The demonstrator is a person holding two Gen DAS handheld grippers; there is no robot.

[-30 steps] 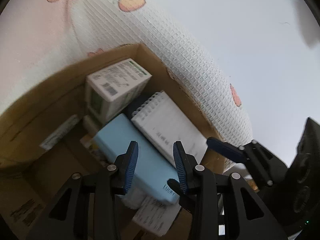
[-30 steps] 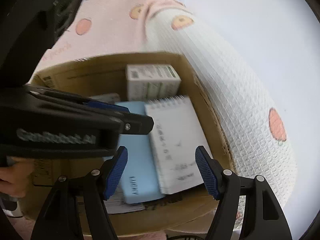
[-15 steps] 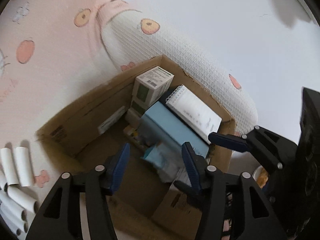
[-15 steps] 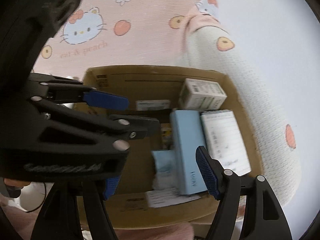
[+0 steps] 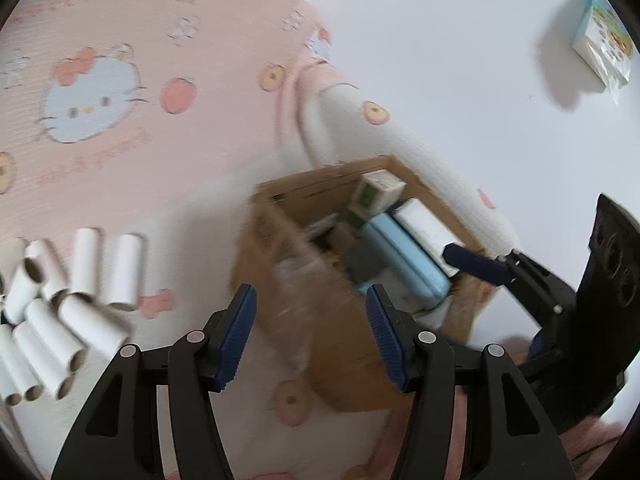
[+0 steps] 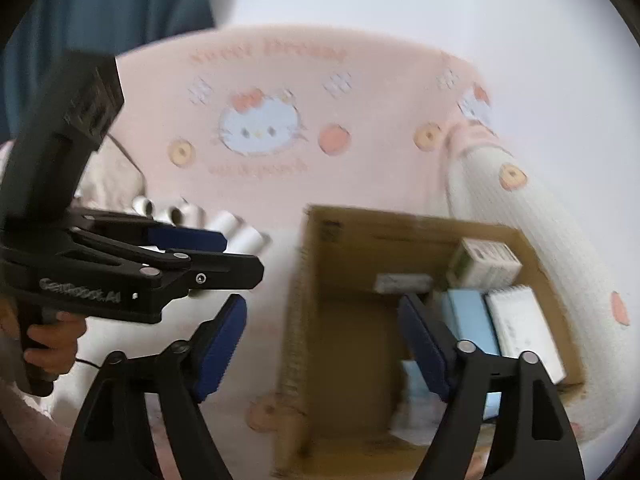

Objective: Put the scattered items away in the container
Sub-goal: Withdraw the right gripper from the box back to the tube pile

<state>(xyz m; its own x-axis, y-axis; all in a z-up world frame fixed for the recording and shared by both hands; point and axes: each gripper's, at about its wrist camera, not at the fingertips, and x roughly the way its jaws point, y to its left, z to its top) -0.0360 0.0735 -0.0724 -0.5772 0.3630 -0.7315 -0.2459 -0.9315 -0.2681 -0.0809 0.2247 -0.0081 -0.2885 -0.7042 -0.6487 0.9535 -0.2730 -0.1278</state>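
Several items are sitting inside the brown cardboard box (image 5: 420, 196) on the pink cartoon-cat blanket (image 5: 120, 80): a light blue case (image 5: 404, 252), a white spiral notepad (image 6: 520, 328), a green-and-white carton (image 5: 378, 194). Motion blur is smearing the box's near wall. Both the left gripper (image 5: 310, 328) and right gripper (image 6: 322, 348) have just been opening, nothing between them. White cardboard tubes (image 5: 60, 300) are lying left, partly cut off.

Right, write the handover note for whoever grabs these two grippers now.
Left gripper: open, empty, jaws just opened wider.
Right gripper: open, empty, jaws likewise just widened.
Cardboard box sits on the pink mat; inside it are a light blue case, a white notepad and a small carton.
Left: the white paper tubes piled on the mat beside the box, and a printed packet lying further off.
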